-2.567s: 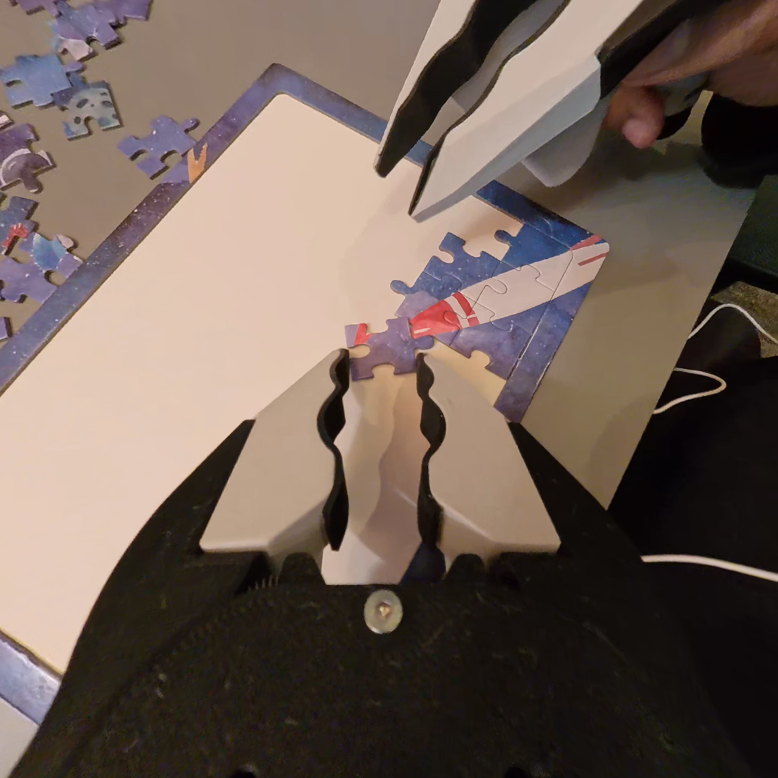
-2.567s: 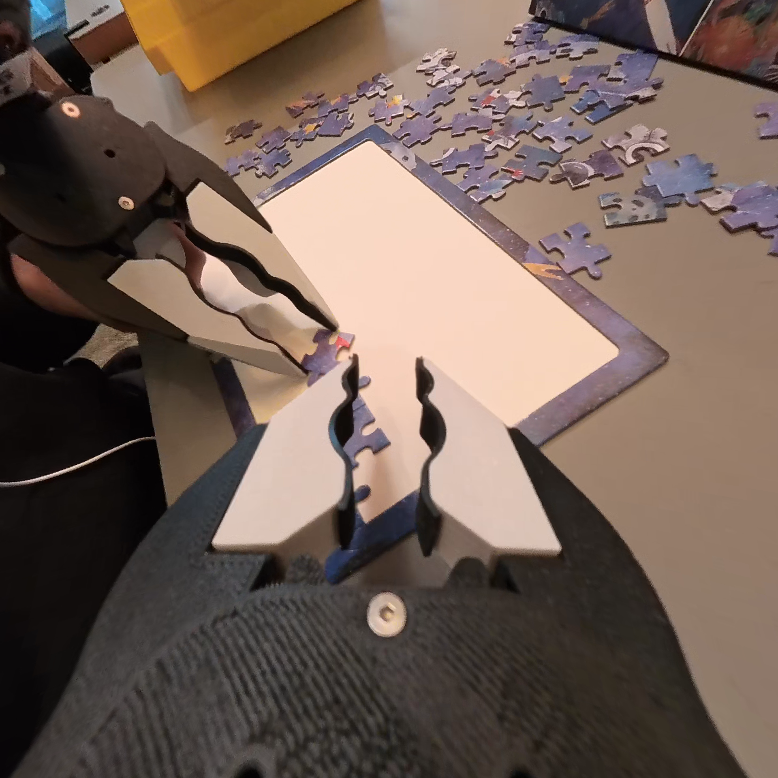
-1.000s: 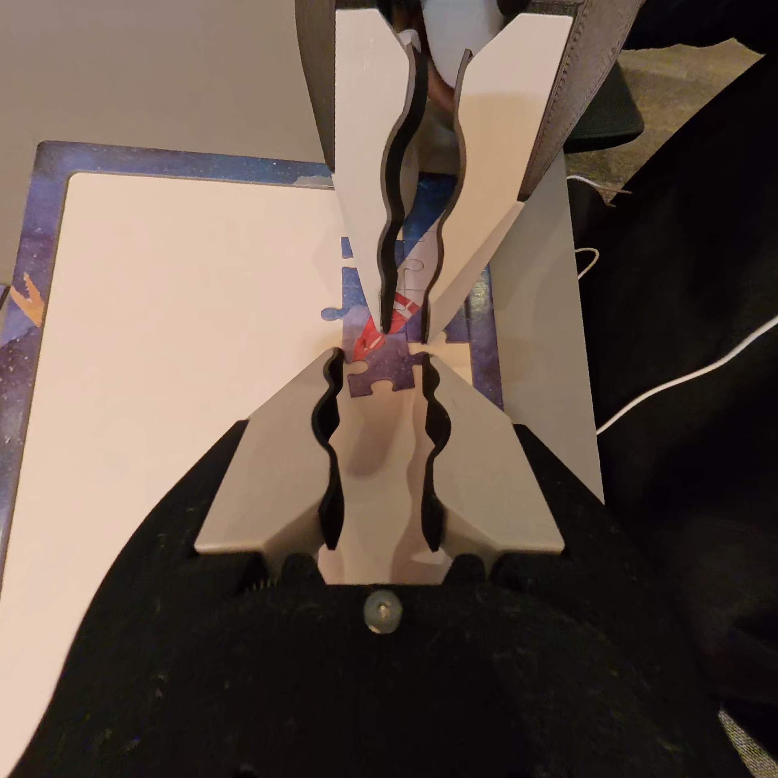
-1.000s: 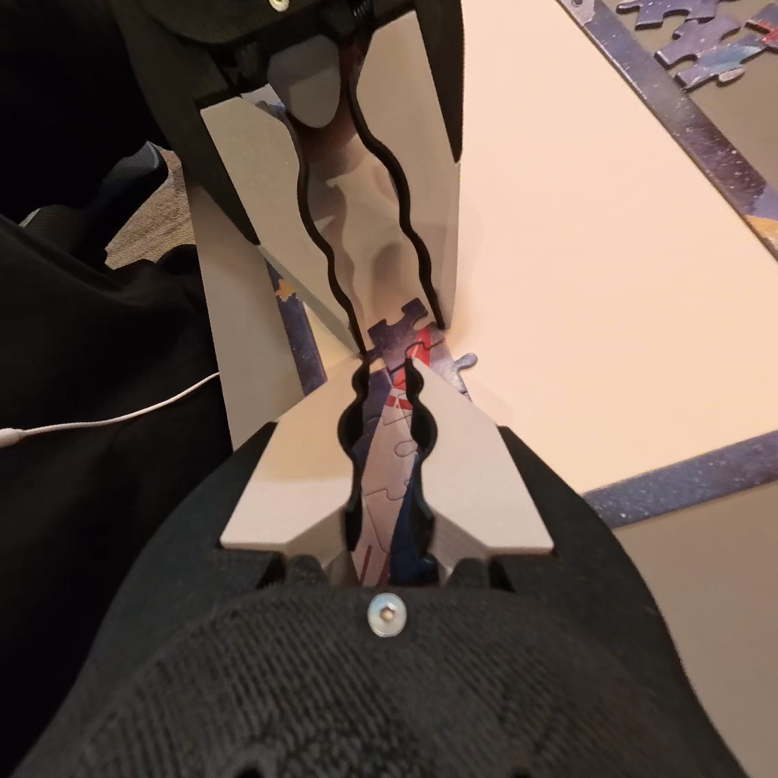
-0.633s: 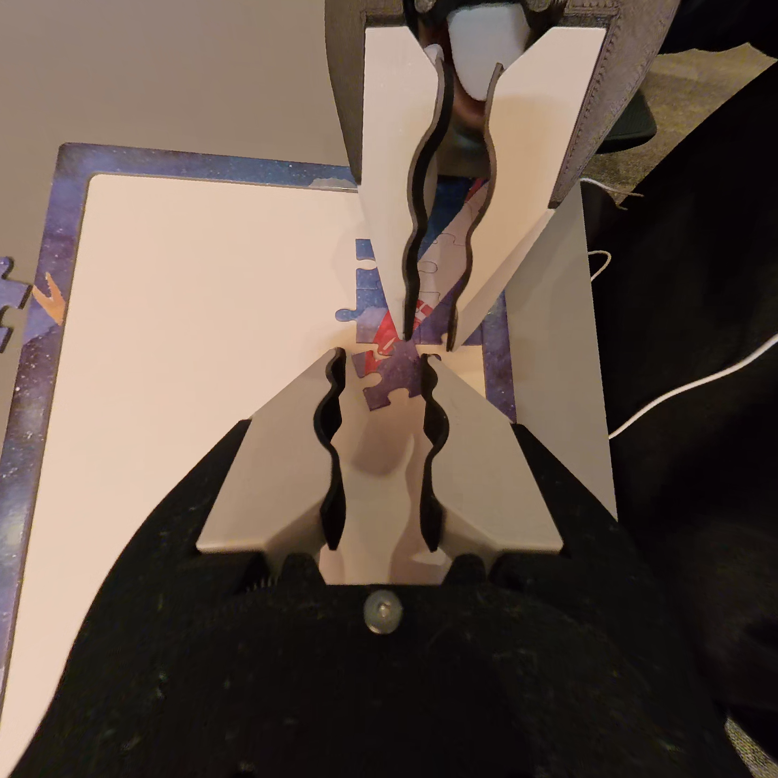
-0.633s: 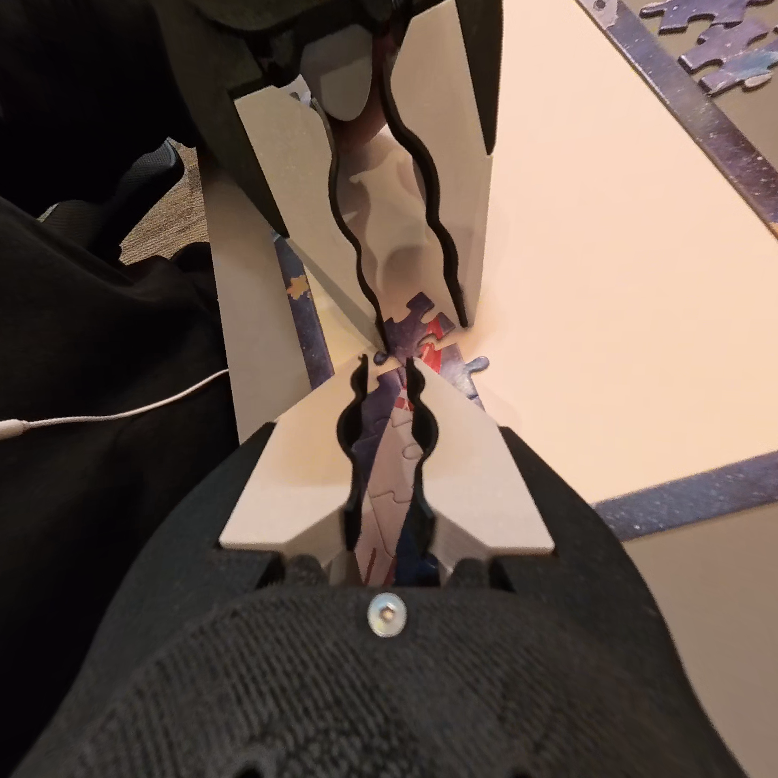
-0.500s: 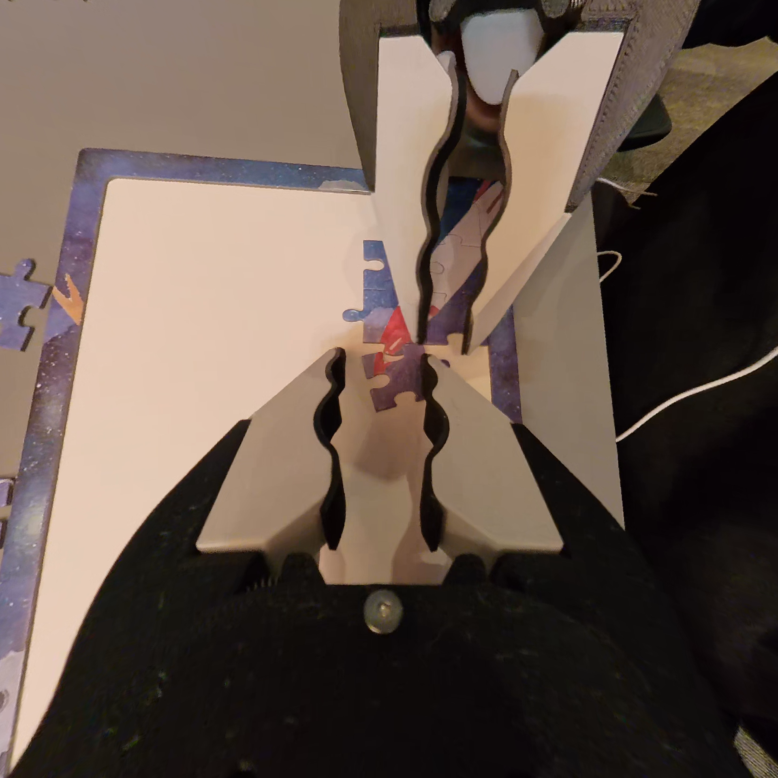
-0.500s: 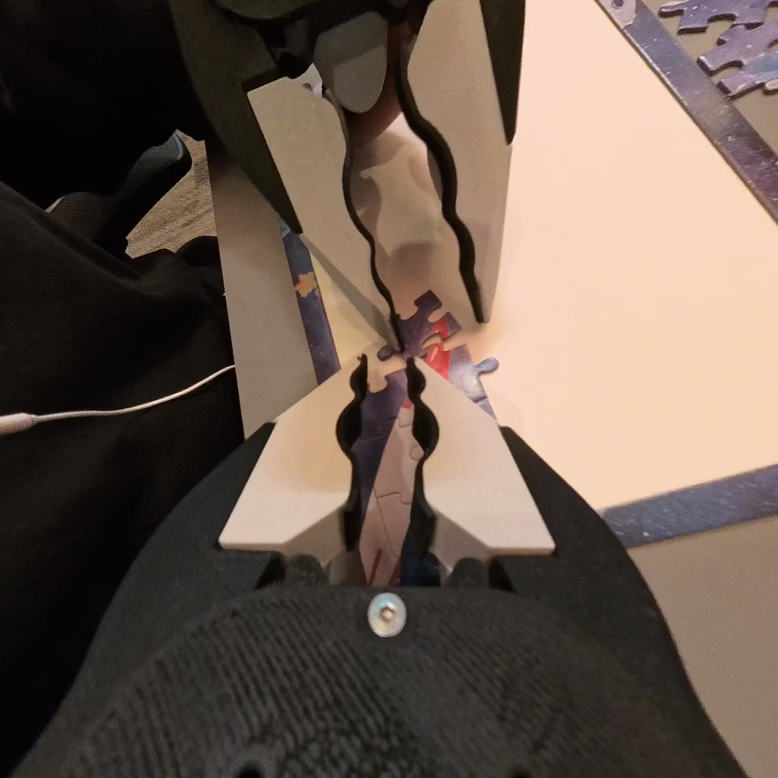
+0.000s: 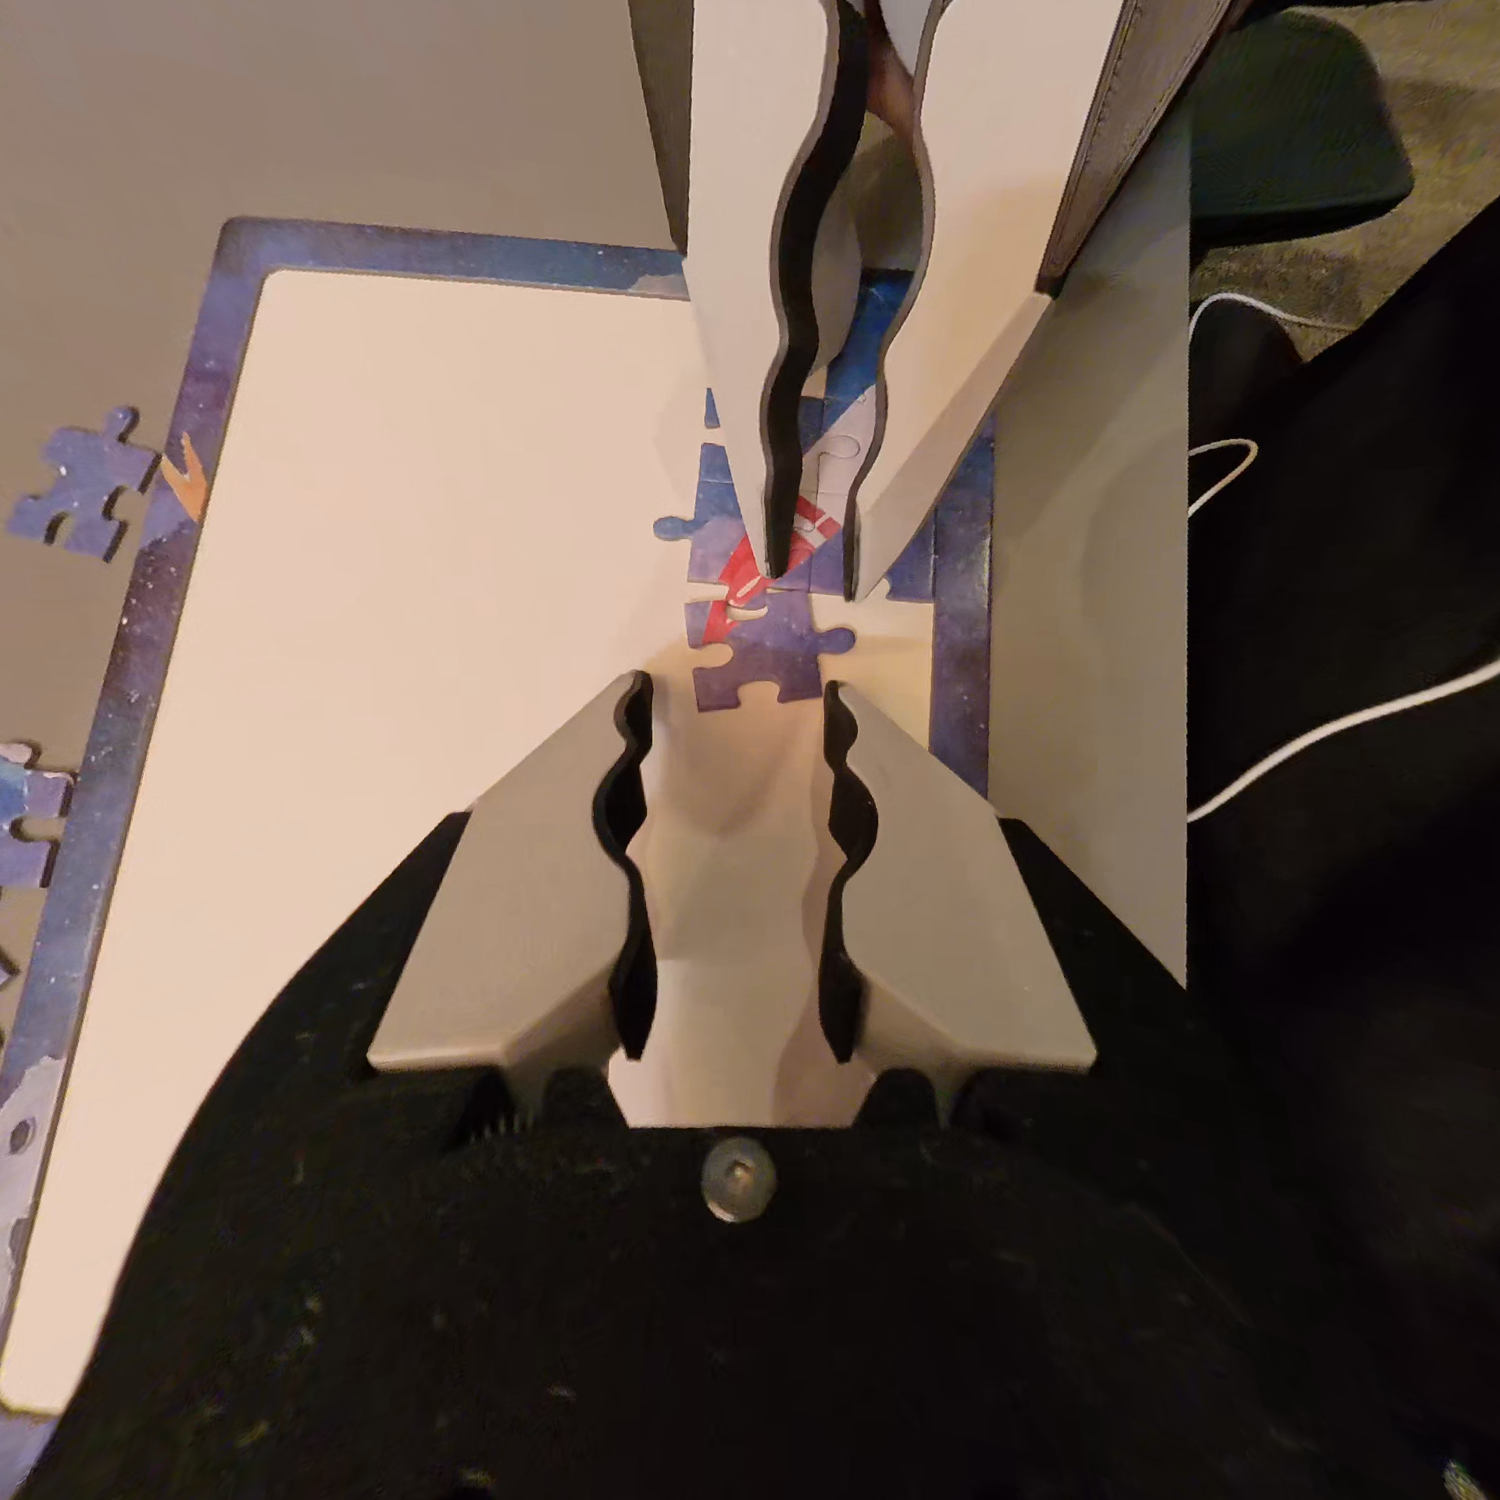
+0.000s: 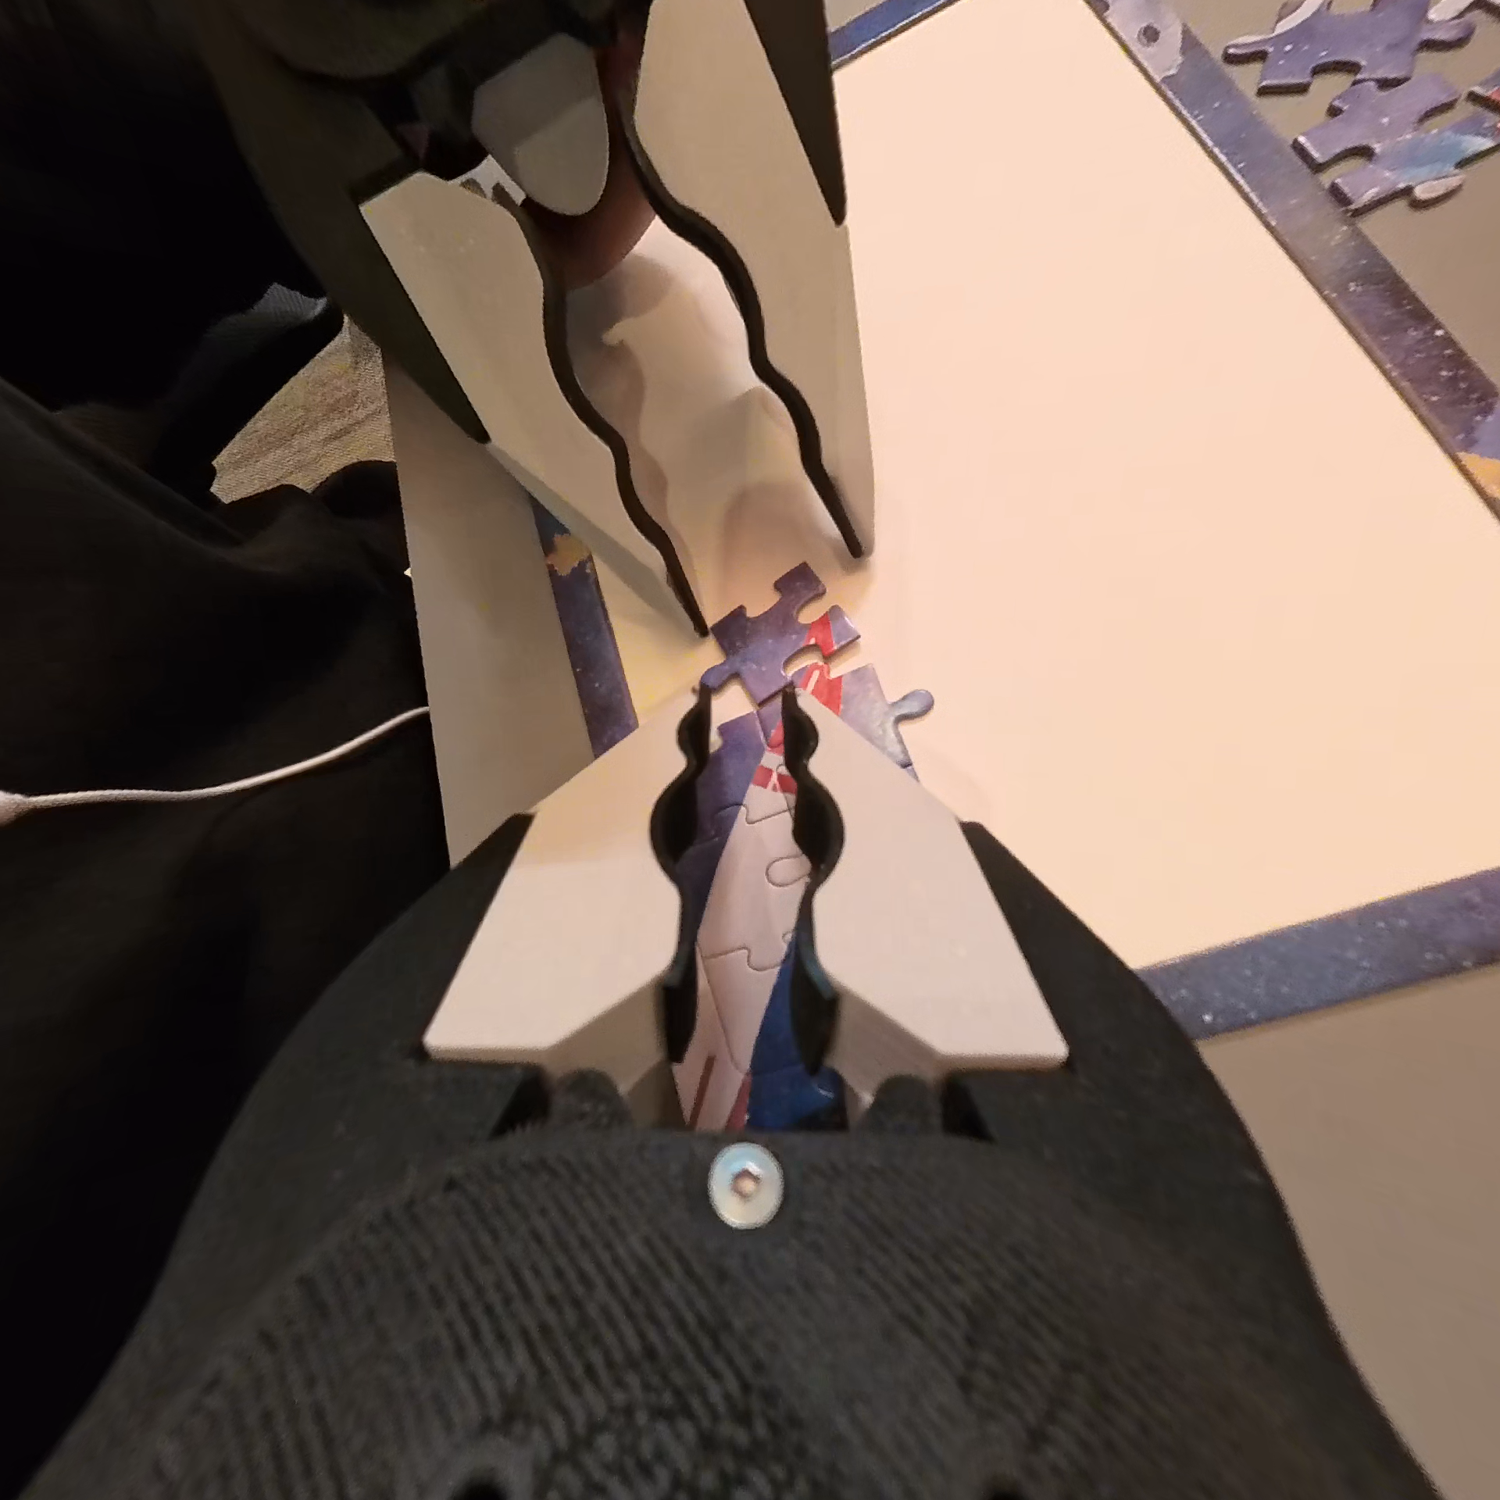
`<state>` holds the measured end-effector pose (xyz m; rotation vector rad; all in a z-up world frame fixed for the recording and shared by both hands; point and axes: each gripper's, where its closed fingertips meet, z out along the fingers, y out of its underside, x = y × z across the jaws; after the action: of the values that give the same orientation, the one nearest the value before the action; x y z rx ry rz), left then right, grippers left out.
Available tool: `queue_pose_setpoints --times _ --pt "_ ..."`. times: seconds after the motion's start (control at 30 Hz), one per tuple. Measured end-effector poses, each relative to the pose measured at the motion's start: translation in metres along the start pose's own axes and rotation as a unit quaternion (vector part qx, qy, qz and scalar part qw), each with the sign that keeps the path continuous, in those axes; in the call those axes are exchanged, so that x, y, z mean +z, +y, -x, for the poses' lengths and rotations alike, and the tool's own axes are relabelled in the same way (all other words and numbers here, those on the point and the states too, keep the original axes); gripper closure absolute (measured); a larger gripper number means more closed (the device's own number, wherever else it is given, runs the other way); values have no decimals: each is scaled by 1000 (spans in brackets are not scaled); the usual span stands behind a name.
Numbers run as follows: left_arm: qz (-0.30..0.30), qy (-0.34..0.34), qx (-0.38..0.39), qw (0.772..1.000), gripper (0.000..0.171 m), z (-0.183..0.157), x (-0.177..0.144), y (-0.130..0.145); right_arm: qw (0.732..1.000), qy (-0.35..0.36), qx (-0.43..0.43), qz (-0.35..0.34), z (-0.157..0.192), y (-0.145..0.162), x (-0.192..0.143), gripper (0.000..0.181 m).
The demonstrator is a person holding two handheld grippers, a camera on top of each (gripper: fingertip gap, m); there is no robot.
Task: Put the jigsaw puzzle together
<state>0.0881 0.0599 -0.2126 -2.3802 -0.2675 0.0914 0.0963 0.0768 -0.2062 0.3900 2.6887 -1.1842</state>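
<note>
A purple-and-red puzzle piece [image 9: 759, 653] is lying on the cream tray [image 9: 422, 568], sitting just ahead of the left gripper [image 9: 737, 690], whose jaws are standing wide apart and holding nothing. The piece is butting against the assembled rocket patch [image 9: 820, 503] in the tray's corner. The right gripper [image 10: 745, 694] is pointing down from the opposite side, its jaws narrowly parted and empty, tips resting on that patch. Loose pieces [image 10: 1380, 122] are lying on the table beyond the tray's blue border [image 10: 1299, 243].
</note>
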Motion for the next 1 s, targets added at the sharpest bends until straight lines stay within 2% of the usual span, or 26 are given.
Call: queue_pose_setpoints --times 0.27,0.47,0.63,0.77,1.0 --pt "-3 -15 2 1000 130 5 3 -4 1000 -6 10 -9 -2 1 -1 167" --pt "-4 9 8 1000 142 -3 3 -3 1000 -4 7 -11 -1 0 1 168" --pt "-2 12 10 1000 142 -4 4 -4 999 22 -7 -29 -8 -7 -1 165" --pt "-2 16 10 1000 142 -3 5 -5 1000 10 -8 -17 -4 -4 2 160" --pt "0 13 10 1000 140 -1 5 -5 1000 -5 -15 -5 3 -1 3 164"
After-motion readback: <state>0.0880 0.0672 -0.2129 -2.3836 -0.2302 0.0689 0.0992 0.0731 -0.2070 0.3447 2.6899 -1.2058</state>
